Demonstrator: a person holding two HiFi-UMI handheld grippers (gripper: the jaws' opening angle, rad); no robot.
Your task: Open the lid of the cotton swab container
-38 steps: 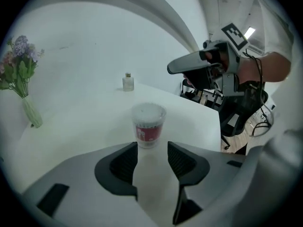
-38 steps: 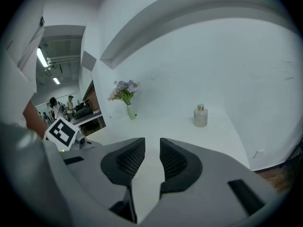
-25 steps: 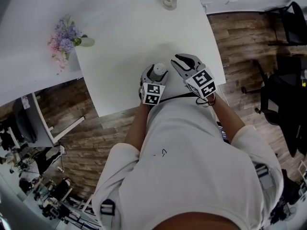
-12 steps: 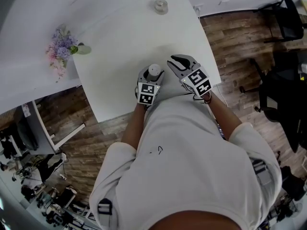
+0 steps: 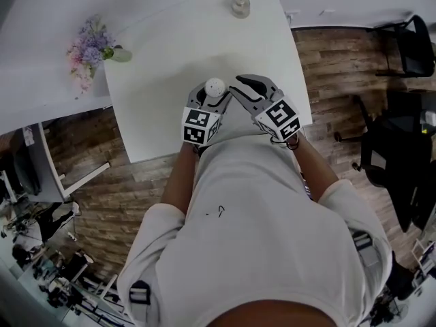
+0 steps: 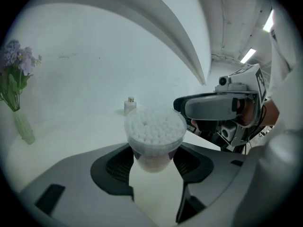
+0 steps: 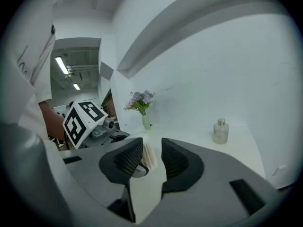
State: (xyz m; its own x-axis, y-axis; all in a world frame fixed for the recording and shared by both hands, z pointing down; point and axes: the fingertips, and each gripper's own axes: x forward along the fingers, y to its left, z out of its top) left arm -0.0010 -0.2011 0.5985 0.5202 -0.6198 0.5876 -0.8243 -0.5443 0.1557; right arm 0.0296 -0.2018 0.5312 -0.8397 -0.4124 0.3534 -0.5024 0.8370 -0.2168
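Observation:
The cotton swab container is a small clear round tub packed with white swabs. My left gripper is shut on its lower body and holds it above the white table; both pads press on its sides. My right gripper hovers just right of the tub's top, and its grey finger shows beside the tub. Its jaws have just been opening. In the right gripper view the tub shows in the gap of my right gripper, near the left pad, and neither pad presses on it.
A small glass bottle with a gold cap stands at the table's far edge. A vase of purple flowers sits at the far left. Dark office chairs stand on the wooden floor to the right.
My left gripper has risen with the container in it. The right gripper has risen a little and its tips now sit closer to the container's top.

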